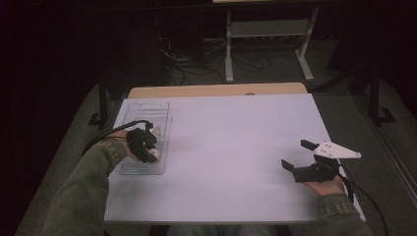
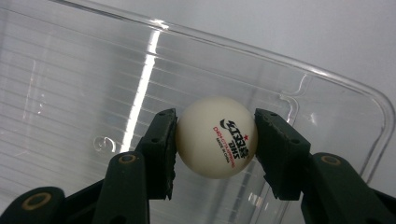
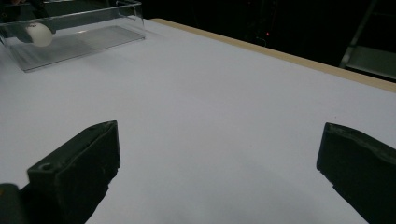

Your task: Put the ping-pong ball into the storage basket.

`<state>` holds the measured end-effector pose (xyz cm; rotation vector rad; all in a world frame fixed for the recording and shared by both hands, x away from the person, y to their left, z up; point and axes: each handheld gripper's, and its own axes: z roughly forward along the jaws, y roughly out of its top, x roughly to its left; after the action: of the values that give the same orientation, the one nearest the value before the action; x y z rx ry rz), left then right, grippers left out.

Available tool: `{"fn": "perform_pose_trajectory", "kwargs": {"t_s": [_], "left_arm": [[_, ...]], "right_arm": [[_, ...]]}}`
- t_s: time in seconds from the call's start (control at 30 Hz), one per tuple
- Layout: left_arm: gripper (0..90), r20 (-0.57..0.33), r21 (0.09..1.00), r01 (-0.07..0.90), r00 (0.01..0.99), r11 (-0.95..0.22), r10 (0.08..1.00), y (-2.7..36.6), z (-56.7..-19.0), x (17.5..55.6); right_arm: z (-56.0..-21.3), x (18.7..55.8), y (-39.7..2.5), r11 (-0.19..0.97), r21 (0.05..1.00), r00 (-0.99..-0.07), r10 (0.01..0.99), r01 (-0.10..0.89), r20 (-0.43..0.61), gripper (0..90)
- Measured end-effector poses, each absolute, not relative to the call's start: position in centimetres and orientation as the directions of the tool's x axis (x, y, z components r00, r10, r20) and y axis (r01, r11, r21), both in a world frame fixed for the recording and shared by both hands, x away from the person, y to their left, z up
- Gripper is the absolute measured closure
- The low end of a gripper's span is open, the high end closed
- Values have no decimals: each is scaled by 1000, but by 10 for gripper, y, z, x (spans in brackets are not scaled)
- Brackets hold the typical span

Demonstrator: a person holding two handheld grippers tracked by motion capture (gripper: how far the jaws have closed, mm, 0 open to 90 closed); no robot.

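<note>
**One ball clamped over one clear tray**

A single white ping-pong ball [image 2: 215, 136] sits pinched between the left gripper [image 2: 215, 140]'s two jaws, above the one clear plastic tray [image 2: 70, 84] at the table [image 1: 231, 142]'s left. The right gripper [image 1: 301, 155] rests well apart, jaws wide open, holding nothing.

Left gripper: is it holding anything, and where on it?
The left gripper holds a white ball over the clear tray, one pad on each opposite side at its widest part. The right gripper is open, holding nothing.
</note>
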<state>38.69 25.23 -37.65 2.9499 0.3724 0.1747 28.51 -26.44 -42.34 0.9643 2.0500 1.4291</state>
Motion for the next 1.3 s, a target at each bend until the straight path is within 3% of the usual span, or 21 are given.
{"fn": "perform_pose_trajectory", "kwargs": {"t_s": [0.27, 0.37, 0.4, 0.6, 0.9, 0.97, 1.03, 1.3], "left_arm": [[479, 86, 179, 248, 960, -952, 266, 251, -381, 389], [420, 111, 177, 252, 955, -951, 274, 250, -382, 391], [356, 126, 174, 256, 952, -951, 280, 250, -382, 391], [240, 186, 175, 291, 928, -941, 322, 251, -378, 390], [186, 195, 218, 335, 905, -917, 377, 255, -370, 389], [133, 202, 218, 331, 905, -918, 375, 255, -369, 388], [19, 237, 240, 356, 881, -903, 410, 257, -365, 387], [0, 294, 374, 379, 817, -846, 496, 268, -350, 385]], "right_arm": [[-424, 285, -264, 221, 931, -651, 759, 289, 23, 0], [-424, 285, -263, 224, 931, -652, 758, 289, 20, 0], [-423, 285, -264, 223, 931, -652, 758, 289, 20, 0], [-423, 285, -266, 218, 934, -648, 762, 284, 19, 0], [-424, 286, -263, 241, 926, -656, 755, 291, 10, 0], [-424, 286, -263, 239, 926, -655, 755, 292, 12, 0], [-424, 286, -263, 236, 925, -657, 753, 298, 19, 0], [-424, 285, -264, 232, 926, -655, 755, 298, 22, 0]]}}
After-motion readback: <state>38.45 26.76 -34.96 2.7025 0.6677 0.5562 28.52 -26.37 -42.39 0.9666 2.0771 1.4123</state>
